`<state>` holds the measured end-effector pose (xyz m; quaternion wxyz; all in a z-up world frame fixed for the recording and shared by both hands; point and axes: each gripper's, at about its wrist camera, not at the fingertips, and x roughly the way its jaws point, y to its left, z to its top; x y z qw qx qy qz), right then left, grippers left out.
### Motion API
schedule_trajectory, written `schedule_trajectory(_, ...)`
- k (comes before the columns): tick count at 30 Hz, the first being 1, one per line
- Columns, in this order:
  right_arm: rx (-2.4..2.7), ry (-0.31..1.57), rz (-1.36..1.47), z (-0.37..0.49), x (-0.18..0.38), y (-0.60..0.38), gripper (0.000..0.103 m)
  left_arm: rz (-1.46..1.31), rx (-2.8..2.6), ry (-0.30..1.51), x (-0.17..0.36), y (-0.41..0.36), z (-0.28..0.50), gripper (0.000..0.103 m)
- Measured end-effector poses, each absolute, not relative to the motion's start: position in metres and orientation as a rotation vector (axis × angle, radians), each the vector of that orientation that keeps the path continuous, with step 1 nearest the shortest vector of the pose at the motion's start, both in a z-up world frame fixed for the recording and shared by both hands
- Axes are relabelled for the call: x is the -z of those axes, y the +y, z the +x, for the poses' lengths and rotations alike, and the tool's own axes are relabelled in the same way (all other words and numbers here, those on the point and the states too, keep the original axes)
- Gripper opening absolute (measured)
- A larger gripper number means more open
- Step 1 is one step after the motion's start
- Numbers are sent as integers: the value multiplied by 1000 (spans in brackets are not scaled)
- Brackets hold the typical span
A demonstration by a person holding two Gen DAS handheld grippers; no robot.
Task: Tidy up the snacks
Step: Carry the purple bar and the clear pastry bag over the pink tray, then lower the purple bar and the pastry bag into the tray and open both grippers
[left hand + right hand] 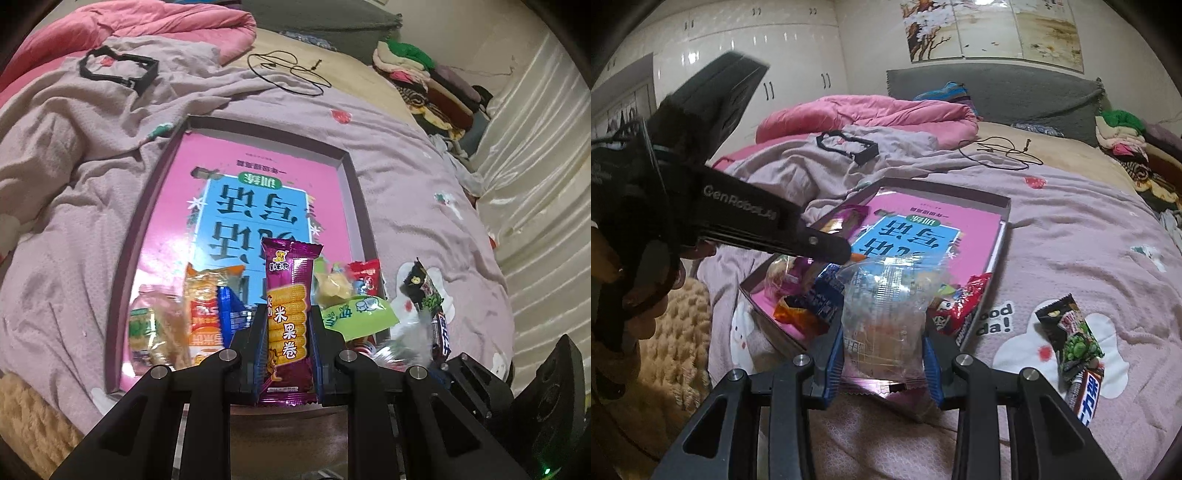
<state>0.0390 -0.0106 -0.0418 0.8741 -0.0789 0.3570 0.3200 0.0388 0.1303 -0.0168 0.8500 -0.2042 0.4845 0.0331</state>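
My left gripper (289, 325) is shut on a purple rice-roll snack packet (290, 317), held upright over the near end of a shallow box (354, 206) lined with a pink and blue book cover. Several snacks lie in the box's near end: an orange packet (205, 302), a blue packet (231, 310), a green packet (354, 314). My right gripper (882, 350) is shut on a clear plastic snack bag (882, 314) above the box's (1001, 229) near corner. The left gripper's body (738, 210) shows in the right wrist view.
A black-and-green packet (1071, 332) and a chocolate bar (1087, 395) lie on the pink bedspread right of the box. A black frame (118, 68), a black cable (291, 72) and a pile of clothes (428, 85) lie farther back. A pink quilt (864, 114) is bunched at the head.
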Motion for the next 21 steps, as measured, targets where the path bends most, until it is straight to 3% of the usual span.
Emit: schedule_trajectory(21, -687, 800, -195, 39, 57, -3, 42, -416, -64, 1051, 31, 122, 56, 20)
